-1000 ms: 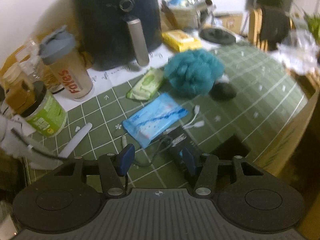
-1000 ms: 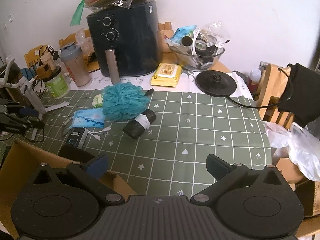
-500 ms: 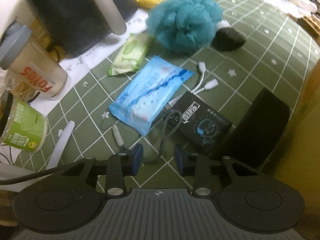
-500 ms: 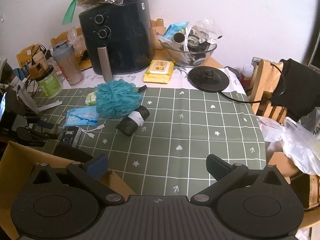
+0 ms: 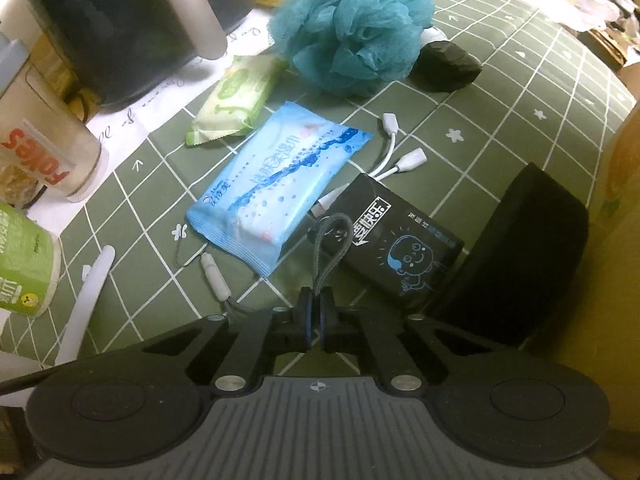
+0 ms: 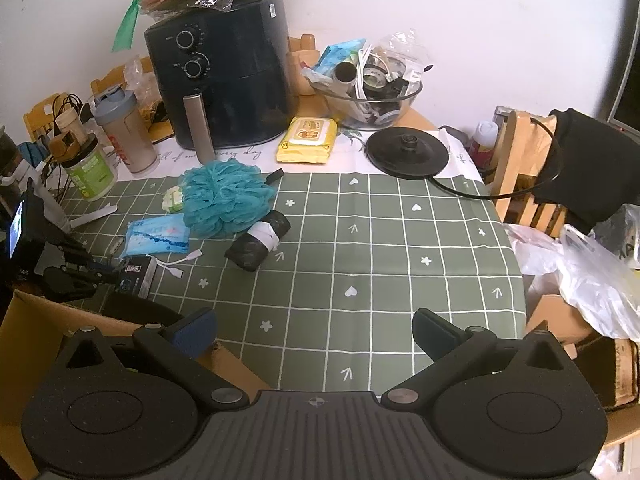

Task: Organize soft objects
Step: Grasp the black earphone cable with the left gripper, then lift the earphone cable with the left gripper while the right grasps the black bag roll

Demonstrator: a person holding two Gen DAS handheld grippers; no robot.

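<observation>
Left gripper (image 5: 316, 312) has descended and closed fully on the grey braided cord loop (image 5: 332, 240); right gripper (image 6: 314, 328) waits open, empty

Left gripper (image 5: 318, 312) with its 2 jaws closed together on a grey braided cord (image 5: 332, 248), which loops up toward a black box (image 5: 396, 240) printed with a blue cartoon face. A blue wipes packet (image 5: 276, 184) lies just left of the box on the green checked tablecloth (image 5: 520, 92); a green wipes packet (image 5: 236, 100) and a teal bath pouf (image 5: 356, 28) lie beyond. A white 2-headed adapter cable (image 5: 400, 156) rests between the blue wipes packet and the box.
</observation>
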